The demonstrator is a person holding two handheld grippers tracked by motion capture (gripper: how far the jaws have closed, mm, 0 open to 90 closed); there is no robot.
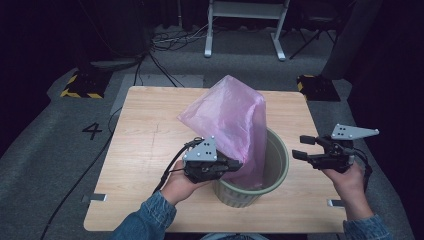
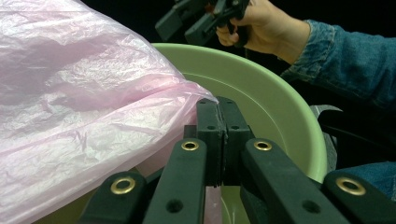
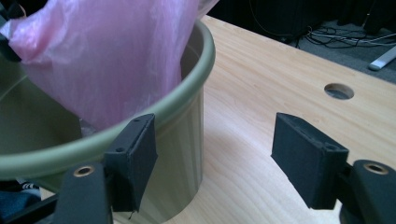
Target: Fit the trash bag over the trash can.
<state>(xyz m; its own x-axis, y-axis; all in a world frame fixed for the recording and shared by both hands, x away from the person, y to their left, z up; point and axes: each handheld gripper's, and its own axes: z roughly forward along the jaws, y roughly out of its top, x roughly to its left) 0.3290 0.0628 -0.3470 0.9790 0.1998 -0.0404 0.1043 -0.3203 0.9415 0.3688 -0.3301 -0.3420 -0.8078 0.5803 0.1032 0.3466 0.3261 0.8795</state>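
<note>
A pink plastic bag [image 1: 230, 120] stands up out of a pale green bin [image 1: 280, 160] at the table's front middle. My left gripper [image 1: 237, 165] is at the bin's near-left rim, shut on the bag's edge. In the left gripper view the jaws of that gripper [image 2: 218, 105] are pressed together over the pink film [image 2: 70, 107] above the bin's inside [image 2: 261, 88]. My right gripper [image 1: 299, 147] hovers to the right of the bin, open, with nothing between its fingers. In the right gripper view its open jaws [image 3: 215, 130] frame the bin's outer wall [image 3: 187, 88] and the bag [image 3: 107, 51].
The wooden table [image 1: 145, 145] has a round hole [image 3: 338, 91] in its top to the right of the bin. Cables [image 1: 170, 40] and a white frame [image 1: 245, 10] lie on the floor beyond the table. The person's other hand [image 2: 261, 28] holds the right gripper beyond the bin.
</note>
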